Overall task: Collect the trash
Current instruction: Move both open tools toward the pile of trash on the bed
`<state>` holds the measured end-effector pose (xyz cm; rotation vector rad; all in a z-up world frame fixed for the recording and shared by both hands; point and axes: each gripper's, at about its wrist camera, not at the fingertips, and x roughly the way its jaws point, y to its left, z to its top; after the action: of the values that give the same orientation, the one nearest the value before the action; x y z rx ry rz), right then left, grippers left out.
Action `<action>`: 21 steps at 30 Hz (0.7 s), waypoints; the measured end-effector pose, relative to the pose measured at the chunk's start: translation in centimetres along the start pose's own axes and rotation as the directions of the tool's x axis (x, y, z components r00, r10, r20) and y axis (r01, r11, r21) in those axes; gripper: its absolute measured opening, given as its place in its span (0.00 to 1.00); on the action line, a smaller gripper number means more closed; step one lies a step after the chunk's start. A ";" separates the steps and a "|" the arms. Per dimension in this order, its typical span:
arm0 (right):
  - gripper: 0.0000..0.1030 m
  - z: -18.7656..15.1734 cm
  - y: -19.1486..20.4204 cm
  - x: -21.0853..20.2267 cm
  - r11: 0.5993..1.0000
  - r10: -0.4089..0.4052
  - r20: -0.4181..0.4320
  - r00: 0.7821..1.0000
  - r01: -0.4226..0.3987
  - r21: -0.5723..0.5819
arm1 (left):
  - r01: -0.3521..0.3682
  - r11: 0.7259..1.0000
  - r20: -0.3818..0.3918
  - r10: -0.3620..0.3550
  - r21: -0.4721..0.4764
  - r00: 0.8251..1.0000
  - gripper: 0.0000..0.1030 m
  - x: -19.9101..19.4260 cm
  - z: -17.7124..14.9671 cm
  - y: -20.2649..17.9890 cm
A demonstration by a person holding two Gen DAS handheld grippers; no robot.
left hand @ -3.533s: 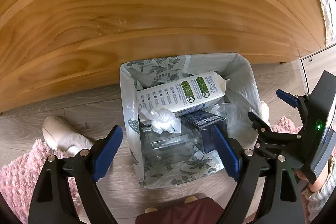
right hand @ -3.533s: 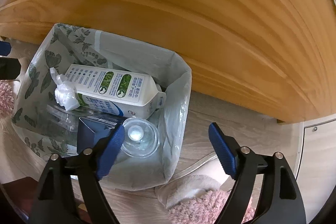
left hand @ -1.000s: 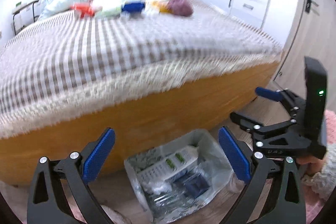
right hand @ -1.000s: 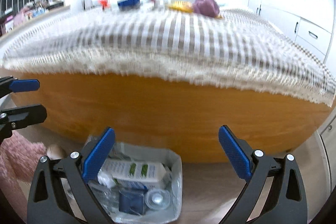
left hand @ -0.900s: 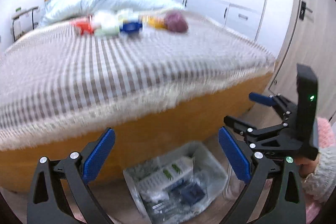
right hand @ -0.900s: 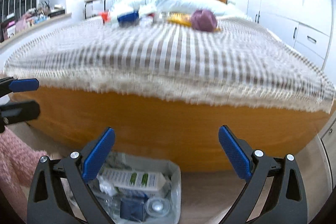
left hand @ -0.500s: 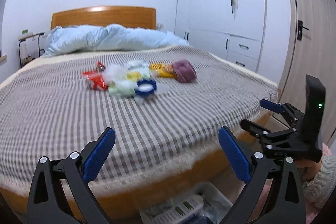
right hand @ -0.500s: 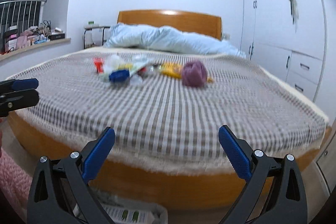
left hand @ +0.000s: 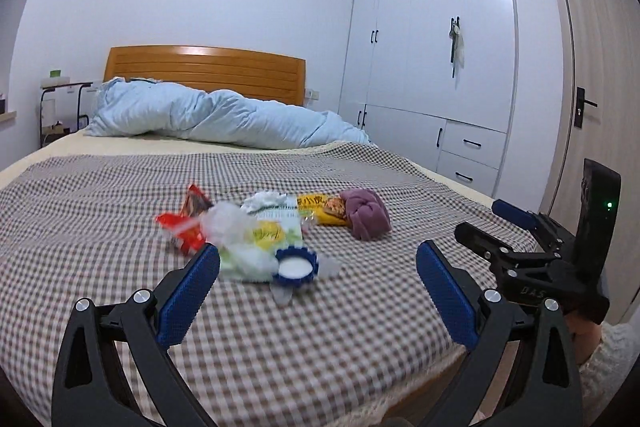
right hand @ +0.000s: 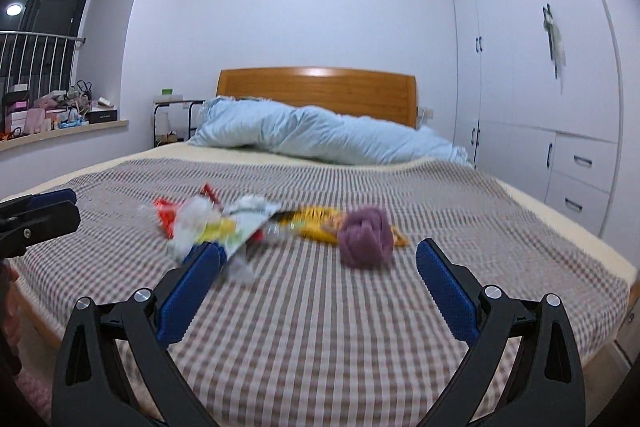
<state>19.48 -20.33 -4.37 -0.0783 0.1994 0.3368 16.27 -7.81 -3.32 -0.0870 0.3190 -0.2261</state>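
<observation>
Above the foot edge of a checkered bed (left hand: pixel 120 195), the left gripper (left hand: pixel 318 279) and right gripper (right hand: pixel 318 279) hang with fingers spread wide, holding nothing. Beyond them, mid-bed, lies the trash: a blue-rimmed lid (left hand: pixel 295 268), red wrapper (left hand: pixel 182 225), yellow packet (left hand: pixel 320 207), and a purple bundle (left hand: pixel 367 214).

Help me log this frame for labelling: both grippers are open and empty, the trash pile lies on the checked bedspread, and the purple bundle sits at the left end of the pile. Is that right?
One thing is off. The purple bundle sits at the right end of the trash pile, as the left wrist view shows. The rest holds: the left gripper and right gripper are open and empty, and the pile lies on the checked bedspread.
</observation>
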 end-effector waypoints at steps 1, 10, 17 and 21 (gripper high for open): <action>0.92 0.2 -0.1 0.2 1.000 -0.001 0.003 1.000 0.001 0.009 | 0.011 1.000 0.005 -0.011 -0.004 1.000 0.93 0.2 0.3 0.1; 0.92 0.6 -0.7 1.7 0.991 -0.034 -0.008 0.999 0.035 0.127 | 0.033 0.997 0.031 -0.032 -0.063 0.999 0.93 2.2 1.0 1.6; 0.92 -0.5 -1.2 1.3 0.979 -0.094 -0.026 0.995 0.097 0.181 | 0.019 0.996 0.016 -0.017 -0.090 1.000 0.93 2.5 0.2 2.1; 0.92 -1.0 -1.3 1.9 0.974 -0.113 -0.061 0.992 0.122 0.192 | 0.020 0.996 0.019 -0.018 -0.087 1.000 0.93 3.0 -0.2 1.6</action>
<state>21.49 -21.05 -5.69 0.0952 0.2749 0.1960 19.24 -7.01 -4.63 -0.1779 0.3103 -0.2300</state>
